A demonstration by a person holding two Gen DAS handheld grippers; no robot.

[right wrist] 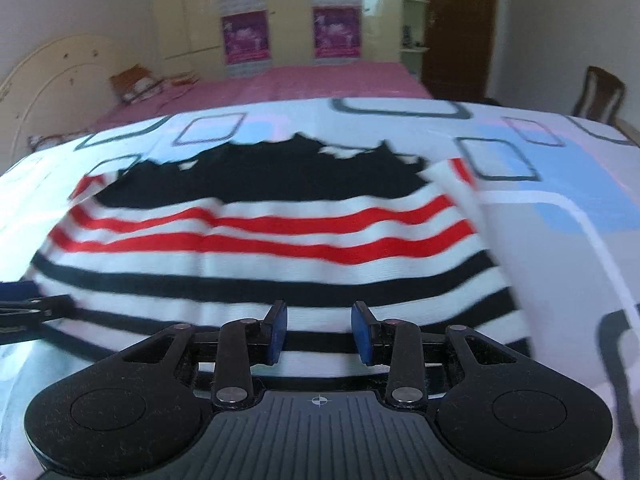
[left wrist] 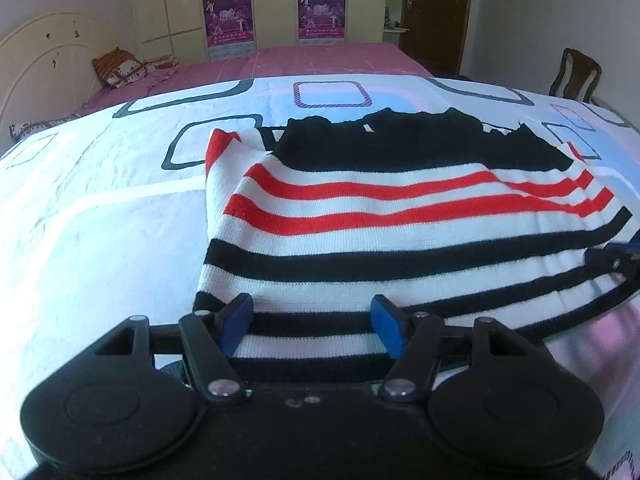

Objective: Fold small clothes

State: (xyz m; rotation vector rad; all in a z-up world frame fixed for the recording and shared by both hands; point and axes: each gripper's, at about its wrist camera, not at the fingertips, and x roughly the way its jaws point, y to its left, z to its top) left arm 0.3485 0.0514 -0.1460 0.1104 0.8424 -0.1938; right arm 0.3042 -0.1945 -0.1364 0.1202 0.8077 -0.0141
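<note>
A small knit sweater (left wrist: 380,216) with a black top and red, white and black stripes lies spread on the white patterned sheet (left wrist: 100,208); it also shows in the right wrist view (right wrist: 272,248). My left gripper (left wrist: 312,322) is open, its blue pads either side of the sweater's near hem at the left. My right gripper (right wrist: 320,330) is open over the near hem further right, and its tip shows at the right edge of the left wrist view (left wrist: 616,260). The left gripper's tip shows at the left edge of the right wrist view (right wrist: 28,308).
A pink bed (left wrist: 320,60) with a pillow (left wrist: 120,66) and a cream headboard (left wrist: 44,52) stands behind. Wardrobe with posters (left wrist: 276,4), a brown door (left wrist: 436,12) and a wooden chair (left wrist: 576,74) are at the back.
</note>
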